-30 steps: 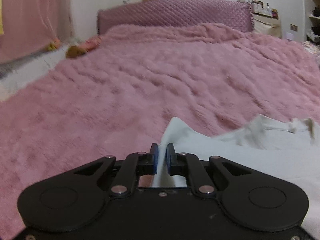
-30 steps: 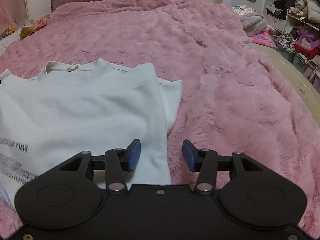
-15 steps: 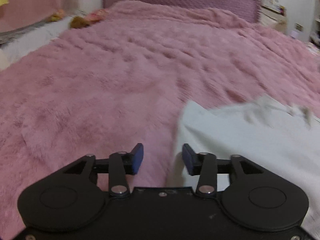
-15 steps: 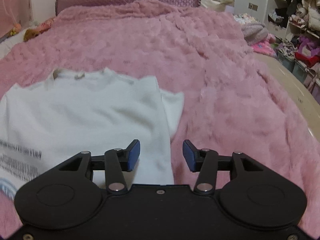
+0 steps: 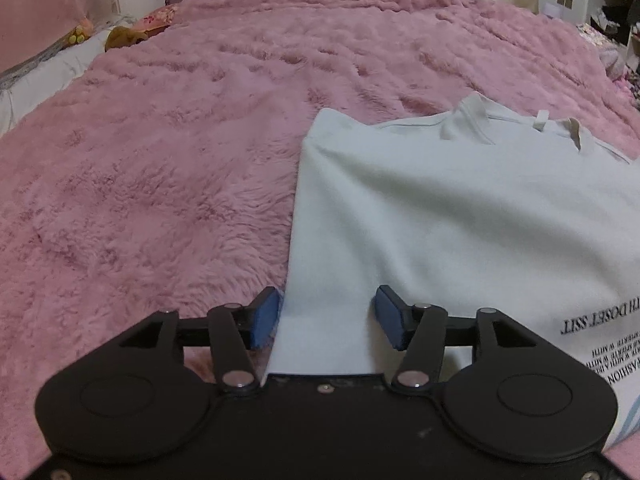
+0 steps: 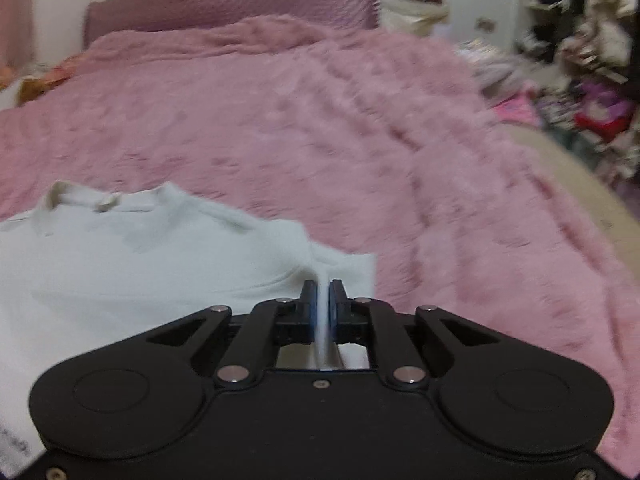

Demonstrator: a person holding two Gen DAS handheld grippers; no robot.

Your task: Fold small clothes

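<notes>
A small white shirt (image 5: 460, 216) with black print lies on the pink fluffy bed cover, collar pointing away from me. Its left side is folded in, leaving a straight edge. My left gripper (image 5: 326, 318) stands open over that folded edge near the hem, cloth lying between the blue pads without being pinched. In the right wrist view the shirt (image 6: 132, 264) fills the lower left, and my right gripper (image 6: 323, 298) is shut on a raised ridge of its right side, beside the short sleeve.
The pink cover (image 5: 168, 168) stretches to a quilted pink headboard (image 6: 232, 0). Soft toys and a pillow (image 5: 124, 34) lie at the far left. Cluttered shelves and piled clothes (image 6: 592, 80) stand beyond the bed's right edge.
The left gripper let go of the shirt's left side, now laid flat in a fold, and stands open. The right gripper, open before, has shut on the shirt's right side.
</notes>
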